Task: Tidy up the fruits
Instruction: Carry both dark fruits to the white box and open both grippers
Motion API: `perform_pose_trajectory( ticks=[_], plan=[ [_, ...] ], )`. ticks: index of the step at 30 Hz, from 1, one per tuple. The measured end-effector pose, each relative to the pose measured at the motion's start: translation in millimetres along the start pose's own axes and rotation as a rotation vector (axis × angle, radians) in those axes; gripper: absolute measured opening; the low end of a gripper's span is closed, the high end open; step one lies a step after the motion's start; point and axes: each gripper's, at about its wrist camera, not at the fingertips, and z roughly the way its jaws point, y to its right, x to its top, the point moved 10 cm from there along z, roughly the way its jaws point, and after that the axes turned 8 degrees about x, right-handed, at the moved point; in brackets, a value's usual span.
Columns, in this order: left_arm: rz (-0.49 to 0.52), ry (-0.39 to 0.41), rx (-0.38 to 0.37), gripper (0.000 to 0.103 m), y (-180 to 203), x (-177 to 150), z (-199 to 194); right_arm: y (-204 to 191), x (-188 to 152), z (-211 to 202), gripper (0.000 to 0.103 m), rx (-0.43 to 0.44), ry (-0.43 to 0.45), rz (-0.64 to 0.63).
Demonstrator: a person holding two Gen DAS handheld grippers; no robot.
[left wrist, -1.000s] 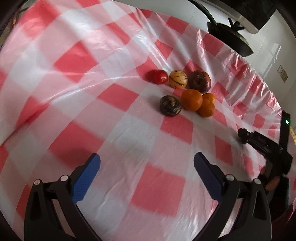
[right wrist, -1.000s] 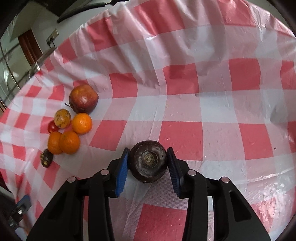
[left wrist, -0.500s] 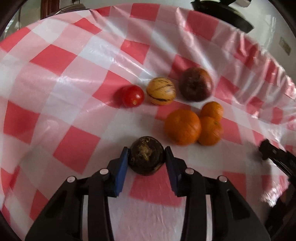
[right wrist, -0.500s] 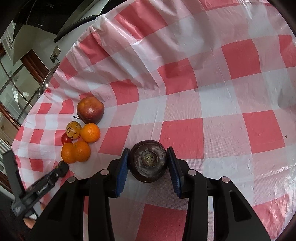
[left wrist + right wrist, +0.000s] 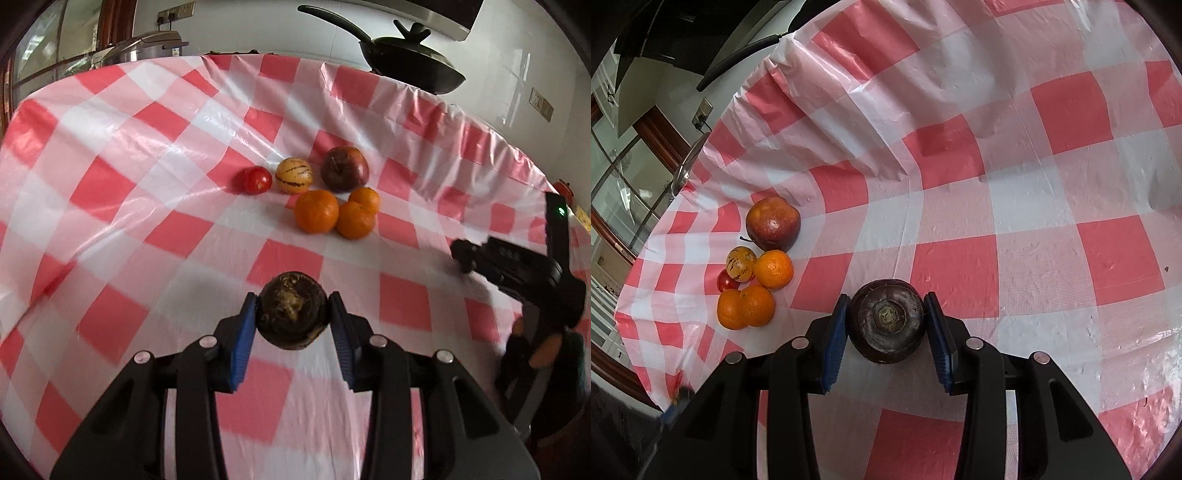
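The left tongs (image 5: 293, 317) are holding a dark round fruit with a rough brownish top (image 5: 293, 309), pressing it from both sides with the blue pads (image 5: 244, 341); their jaws have just been closing on it. The right tongs (image 5: 886, 323) are gripping a second dark purple fruit (image 5: 886, 320) in the same way, and its round stem scar is facing the camera. Both fruits are sitting between the pads, over the red and white checked cloth (image 5: 155, 192) that is covering the bench. The other fruits are lying together in one group on the cloth: a small red tomato (image 5: 258, 180), a yellow striped fruit (image 5: 294, 175), a dark red apple (image 5: 344, 169) and three oranges (image 5: 316, 211) touching each other. A black pan with a lid (image 5: 410, 66) is standing behind the bench.
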Motion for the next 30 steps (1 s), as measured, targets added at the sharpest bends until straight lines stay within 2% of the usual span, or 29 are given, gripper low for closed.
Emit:
perform_pose_trajectory(
  ticks=[5, 8, 12, 15, 19, 26, 30],
  plan=[
    [-0.029, -0.017, 0.006, 0.039, -10, -27, -32, 1, 0, -2, 0.040, -0.003, 0.010, 0.007],
    [-0.027, -0.012, 0.012, 0.039, -21, -43, -56, -1, -6, -14, 0.040, -0.036, 0.035, 0.014],
    [-0.015, 0.004, 0.037, 0.039, -42, -59, -82, -30, -38, -38, 0.040, -0.008, 0.020, -0.006],
    [-0.037, 0.000, 0.055, 0.039, -64, -76, -97, -67, -67, -59, 0.040, 0.049, 0.006, -0.040],
    [-0.068, -0.008, 0.064, 0.039, -87, -97, -111, -117, -117, -82, 0.040, 0.100, -0.028, -0.141],
    [-0.080, -0.005, 0.087, 0.039, -122, -133, -137, -181, -199, -99, 0.040, 0.141, -0.106, -0.327],
    [-0.096, -0.002, 0.102, 0.039, -142, -146, -147, -212, -234, -103, 0.040, 0.171, -0.139, -0.414]
  ],
)
